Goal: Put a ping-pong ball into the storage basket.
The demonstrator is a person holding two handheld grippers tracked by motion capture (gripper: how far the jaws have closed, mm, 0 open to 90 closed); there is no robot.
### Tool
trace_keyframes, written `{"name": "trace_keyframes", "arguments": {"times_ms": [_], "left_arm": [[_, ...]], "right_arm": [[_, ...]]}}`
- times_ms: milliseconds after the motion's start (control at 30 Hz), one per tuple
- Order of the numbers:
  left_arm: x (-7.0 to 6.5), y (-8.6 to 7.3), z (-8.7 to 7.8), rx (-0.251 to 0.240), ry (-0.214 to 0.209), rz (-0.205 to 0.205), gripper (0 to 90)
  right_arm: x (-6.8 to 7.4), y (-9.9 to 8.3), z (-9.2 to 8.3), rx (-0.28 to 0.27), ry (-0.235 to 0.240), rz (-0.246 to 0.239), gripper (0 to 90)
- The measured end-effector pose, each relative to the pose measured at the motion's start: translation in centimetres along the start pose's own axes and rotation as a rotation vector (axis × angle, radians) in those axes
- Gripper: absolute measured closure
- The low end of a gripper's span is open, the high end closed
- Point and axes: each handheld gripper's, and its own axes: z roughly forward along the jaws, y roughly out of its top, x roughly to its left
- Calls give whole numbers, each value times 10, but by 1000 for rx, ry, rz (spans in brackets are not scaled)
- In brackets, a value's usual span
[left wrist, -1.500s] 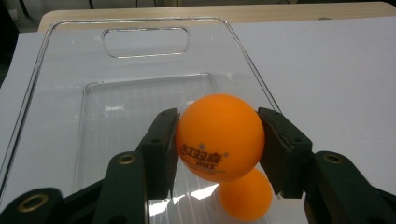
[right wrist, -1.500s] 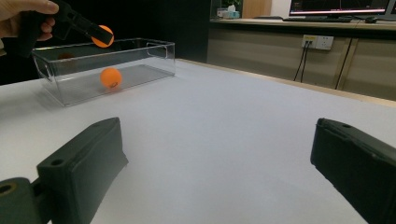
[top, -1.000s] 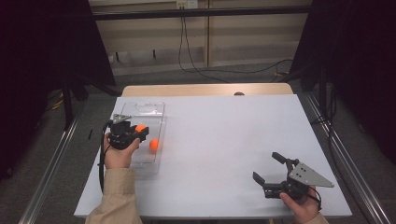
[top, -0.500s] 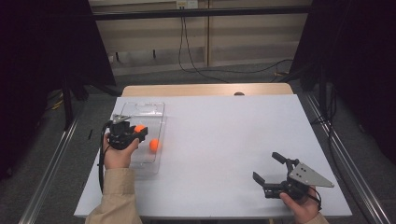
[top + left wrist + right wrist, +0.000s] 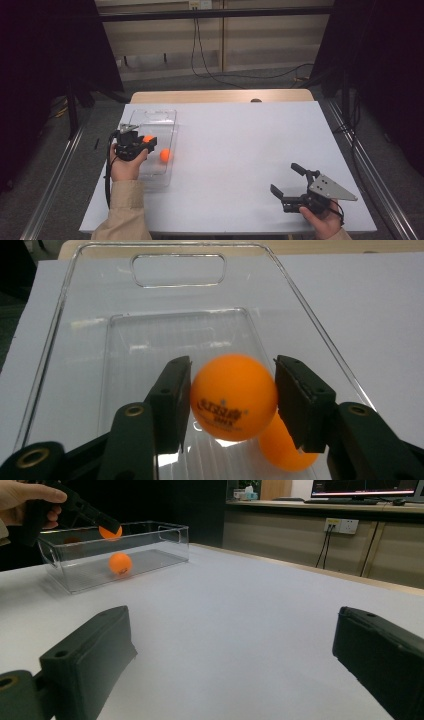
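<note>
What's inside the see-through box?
The clear box has one orange ball lying on its floor. A second orange ball sits between the jaws of the left hand-held gripper, which have just been opening, above it. That ball partly hides the lower one.

Even overhead light on white counter (image 5: 240, 150); dark surroundings at upper left and right of high view. Soft glare streaks on clear tray (image 5: 300, 305). Near tool jaws slightly soft in right gripper view. Mild grain throughout.
</note>
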Motion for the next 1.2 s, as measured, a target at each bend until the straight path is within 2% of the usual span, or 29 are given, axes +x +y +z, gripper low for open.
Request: {"name": "trace_keyframes", "arguments": {"times_ms": [67,600,833,1200], "left_arm": [[0,0,0,-5,17,11,413],[-3,1,-3,-19,20,9,293],[-4,1,-2,-20,11,-11,201],[-8,-1,-5,-39,12,3,140]], "right_arm": [[0,0,0,1,-1,1,23],[0,0,1,-1,0,-1,22],[-1,0,1,0,-1,2,23],[-1,0,1,-3,1,3,22]]}}
